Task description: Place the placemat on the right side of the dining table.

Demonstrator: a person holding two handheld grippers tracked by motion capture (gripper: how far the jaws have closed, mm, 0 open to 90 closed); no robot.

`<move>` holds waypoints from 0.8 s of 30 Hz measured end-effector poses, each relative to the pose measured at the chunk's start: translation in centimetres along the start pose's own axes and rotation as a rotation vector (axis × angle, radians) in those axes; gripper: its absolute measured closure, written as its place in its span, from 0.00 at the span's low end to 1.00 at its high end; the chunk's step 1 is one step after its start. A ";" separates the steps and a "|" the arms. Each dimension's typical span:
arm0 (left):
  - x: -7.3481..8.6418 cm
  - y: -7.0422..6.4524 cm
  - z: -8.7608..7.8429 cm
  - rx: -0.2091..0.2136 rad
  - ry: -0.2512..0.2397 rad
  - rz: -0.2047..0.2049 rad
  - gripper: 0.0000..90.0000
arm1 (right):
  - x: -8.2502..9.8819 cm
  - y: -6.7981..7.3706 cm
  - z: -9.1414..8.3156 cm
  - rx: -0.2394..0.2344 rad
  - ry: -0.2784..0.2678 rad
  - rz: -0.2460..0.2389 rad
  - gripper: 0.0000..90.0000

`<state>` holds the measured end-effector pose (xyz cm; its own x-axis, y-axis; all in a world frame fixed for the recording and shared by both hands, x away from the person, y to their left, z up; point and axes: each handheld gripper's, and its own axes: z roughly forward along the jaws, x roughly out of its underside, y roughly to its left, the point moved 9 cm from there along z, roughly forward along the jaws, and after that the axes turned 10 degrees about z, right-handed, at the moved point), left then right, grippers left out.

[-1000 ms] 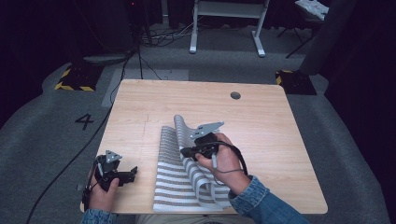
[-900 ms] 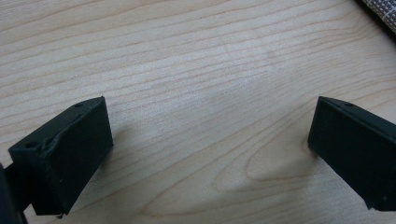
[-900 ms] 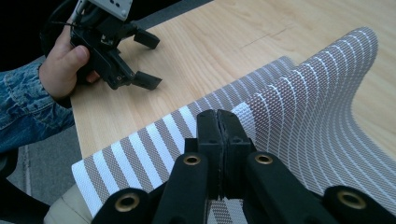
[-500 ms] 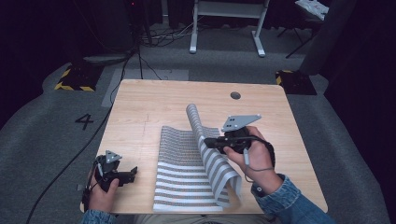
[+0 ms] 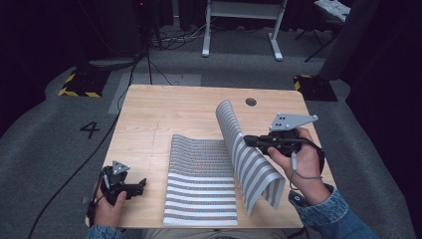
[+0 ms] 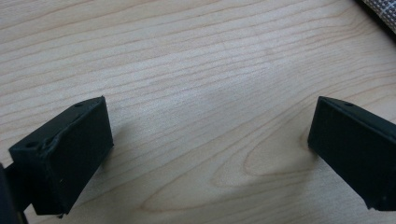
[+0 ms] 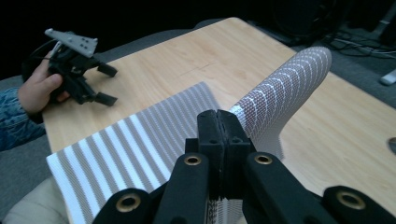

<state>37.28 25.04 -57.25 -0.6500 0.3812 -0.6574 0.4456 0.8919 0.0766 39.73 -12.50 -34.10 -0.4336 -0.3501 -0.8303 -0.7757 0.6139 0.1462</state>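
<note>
We have the right gripper clamped on one edge of the striped cloth, jaws pressed tight together with the fabric pinched between them, as the right gripper view shows plainly. Since a second ago that hand has carried the edge up and out toward the right side of the bench; the flap that lay folded over the middle then now stands as a tall arch, its top curling above the wood. The left half of the cloth lies flat near the front edge of the bench, stripes running across.

The left gripper rests at the front left corner, just beside the cloth but not touching it, where it was a second ago. Its jaws stand wide apart over bare wood, nothing between them.

We judge this an unfolding in progress: the raised half wants laying down flat to the right. A slipping edge would let it flop back.
</note>
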 end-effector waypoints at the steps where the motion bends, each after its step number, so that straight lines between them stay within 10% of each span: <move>1: 0.0 0.0 0.0 0.000 0.000 0.000 0.00 | -0.2 -0.7 -0.7 0.015 -0.011 0.007 1.00; 24: 0.0 0.0 0.0 -0.002 0.001 -0.001 0.00 | -0.9 -9.7 -7.1 0.211 -0.090 0.074 1.00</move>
<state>37.31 25.02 -57.25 -0.6510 0.3804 -0.6569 0.4436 0.8929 0.0775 44.37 -23.12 -30.92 -0.4361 -0.2401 -0.8673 -0.6264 0.7729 0.1010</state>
